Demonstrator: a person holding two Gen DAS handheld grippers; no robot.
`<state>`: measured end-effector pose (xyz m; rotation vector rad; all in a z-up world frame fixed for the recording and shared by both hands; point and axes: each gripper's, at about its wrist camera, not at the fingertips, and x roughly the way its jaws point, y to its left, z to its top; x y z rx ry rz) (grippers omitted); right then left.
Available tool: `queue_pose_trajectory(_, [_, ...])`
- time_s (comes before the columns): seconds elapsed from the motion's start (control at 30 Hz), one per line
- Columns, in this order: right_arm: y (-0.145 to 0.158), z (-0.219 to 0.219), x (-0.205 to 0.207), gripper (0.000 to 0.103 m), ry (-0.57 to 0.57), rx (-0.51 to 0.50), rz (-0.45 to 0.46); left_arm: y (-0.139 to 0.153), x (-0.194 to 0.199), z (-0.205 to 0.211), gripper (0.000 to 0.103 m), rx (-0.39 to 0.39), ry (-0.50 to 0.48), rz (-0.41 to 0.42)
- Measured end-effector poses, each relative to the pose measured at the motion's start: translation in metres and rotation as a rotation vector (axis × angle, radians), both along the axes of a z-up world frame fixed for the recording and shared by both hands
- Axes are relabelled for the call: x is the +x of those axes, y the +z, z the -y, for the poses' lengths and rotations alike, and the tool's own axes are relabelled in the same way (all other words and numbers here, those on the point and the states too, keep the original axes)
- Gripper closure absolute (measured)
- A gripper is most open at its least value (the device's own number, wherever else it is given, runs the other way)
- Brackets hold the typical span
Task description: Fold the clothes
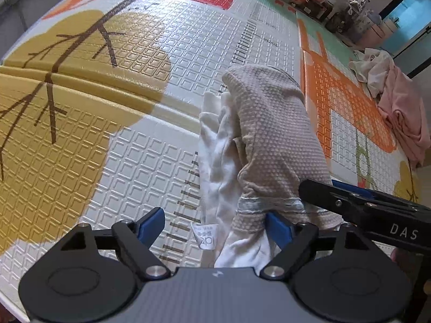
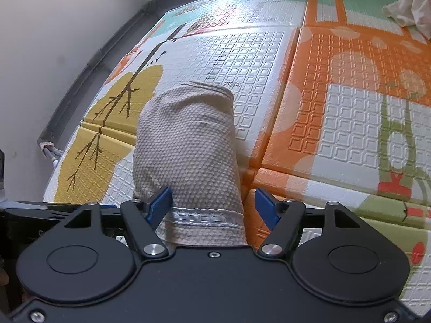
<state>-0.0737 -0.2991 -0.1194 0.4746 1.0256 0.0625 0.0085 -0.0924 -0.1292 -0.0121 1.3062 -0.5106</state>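
Waffle-knit beige garment (image 2: 188, 145) with a lace-trimmed band and white lining lies bunched on the embossed foam mat (image 1: 134, 161) — a white care label shows, print unreadable. Left gripper (image 1: 215, 226) and right gripper (image 2: 212, 204) both gape open around its hem; "DAS" marks the right one.

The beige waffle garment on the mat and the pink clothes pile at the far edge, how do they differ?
The beige garment has a waffle texture and a lace band; the pink pile looks smooth. The beige garment lies stretched lengthwise between both open grippers, over white cloth; the pink pile sits crumpled and unattended. Both rest on the play mat.
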Motion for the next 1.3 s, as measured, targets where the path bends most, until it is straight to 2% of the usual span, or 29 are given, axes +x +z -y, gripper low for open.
queue_pose_trajectory(0.3, [-0.01, 0.001, 0.005, 0.036, -0.001, 0.05, -0.031, -0.014, 0.004, -0.007, 0.019, -0.049, 0.021, -0.065])
queue_pose_trajectory(0.7, [-0.029, 0.009, 0.003, 0.039, -0.038, 0.179, -0.066, -0.013, 0.004, -0.008, 0.022, -0.061, 0.036, -0.057])
queue_pose_trajectory(0.73, [-0.03, 0.008, 0.003, 0.041, -0.038, 0.182, -0.063, -0.013, 0.003, -0.008, 0.027, -0.065, 0.037, -0.056])
queue_pose_trajectory(0.83, [-0.029, 0.002, 0.003, 0.044, -0.03, 0.155, -0.059, -0.013, 0.001, -0.009, 0.061, -0.145, 0.037, -0.096])
queue_pose_trajectory(1.0, [-0.026, -0.004, 0.003, 0.05, -0.023, 0.124, -0.057, -0.012, 0.001, -0.005, 0.063, -0.14, 0.046, -0.093])
queue_pose_trajectory(1.17, [-0.015, -0.01, -0.001, 0.056, -0.011, 0.089, -0.032, 0.0, -0.005, -0.004, 0.075, -0.122, 0.025, -0.044])
queue_pose_trajectory(1.3, [-0.007, -0.012, -0.003, 0.058, -0.011, 0.091, -0.016, 0.01, -0.011, -0.003, 0.077, -0.107, 0.007, -0.002])
